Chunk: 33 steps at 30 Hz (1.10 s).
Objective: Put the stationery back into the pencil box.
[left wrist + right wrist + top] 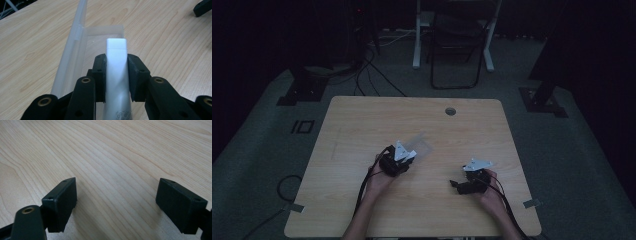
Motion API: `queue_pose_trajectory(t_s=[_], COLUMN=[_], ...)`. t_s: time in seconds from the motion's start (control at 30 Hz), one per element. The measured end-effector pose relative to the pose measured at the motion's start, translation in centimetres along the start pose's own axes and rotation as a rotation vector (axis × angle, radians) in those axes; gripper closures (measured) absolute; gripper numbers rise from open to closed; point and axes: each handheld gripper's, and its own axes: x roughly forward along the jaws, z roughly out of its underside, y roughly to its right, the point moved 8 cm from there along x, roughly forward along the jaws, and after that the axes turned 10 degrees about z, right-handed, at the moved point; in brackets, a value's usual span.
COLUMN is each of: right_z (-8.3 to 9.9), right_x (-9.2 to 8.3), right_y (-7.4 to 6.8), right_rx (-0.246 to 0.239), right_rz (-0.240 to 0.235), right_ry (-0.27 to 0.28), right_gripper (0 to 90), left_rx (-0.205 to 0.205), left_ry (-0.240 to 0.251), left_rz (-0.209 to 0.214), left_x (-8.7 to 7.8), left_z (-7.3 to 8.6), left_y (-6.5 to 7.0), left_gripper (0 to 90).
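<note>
Wooden table (362, 125), dim room. Left gripper (116, 75): clamped on a white tube (116, 65), pads pressing its two sides near the flat sealed end, printed lower body running back under the jaws. Tube end poised over the open mouth of a clear box (100, 37), apparently a thin transparent carton lying flat on the table, one long flap (75, 30) folded up along its left side in the left gripper view. Seen from the high view as a faint pale sheet just beyond the left gripper (398, 159). Right gripper (117, 202): jaws wide apart, nothing between them, hovering low over bare wood; in the high view (462, 185) well apart from the box, to the right. Likely step: sliding tube into box. Risks, as judged: box unheld, light and slippery, so liable to skate away or rotate under a push from the tube; thin walls liable to buckle or catch the tube's square end at the mouth; raised flap liable to fold inward and block entry; tube soft, so hard squeezing liable to dent it or let it pivot between the pads. Steadying by the idle right gripper probably needed.
</note>
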Motion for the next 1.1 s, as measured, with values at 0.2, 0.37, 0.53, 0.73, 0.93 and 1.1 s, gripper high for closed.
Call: queue_pose_trajectory(t_s=[0.2, 0.37, 0.53, 0.73, 0.93, 1.1], right_z=[0.0, 0.0, 0.0, 0.0, 0.0, 0.0], right_x=[0.0, 0.0, 0.0, 0.0, 0.0, 0.0], right_y=[0.0, 0.0, 0.0, 0.0, 0.0, 0.0], right_rx=[0.000, 0.001, 0.001, 0.002, 0.001, 0.002], right_rz=[0.000, 0.000, 0.000, 0.000, 0.000, 0.000], right_ry=[0.000, 0.000, -0.001, -0.001, -0.001, -0.001], right_gripper=[17.1, 17.1, 17.1, 17.2, 17.1, 17.1], left_rx=[0.013, 0.011, 0.017, 0.032, 0.049, 0.066], left_ry=[-0.019, -0.027, -0.039, -0.051, -0.057, -0.052], left_rz=[-0.012, -0.016, -0.025, -0.039, -0.057, -0.071], left_x=[0.4, 0.7, 0.9, 1.2, 1.6, 1.8], left_z=[0.2, 0.5, 0.9, 1.0, 1.1, 1.2], left_y=[-0.1, -0.2, -0.4, -0.3, -0.3, -0.5], left_gripper=[70.7, 70.7, 70.6, 70.5, 70.4, 69.0])
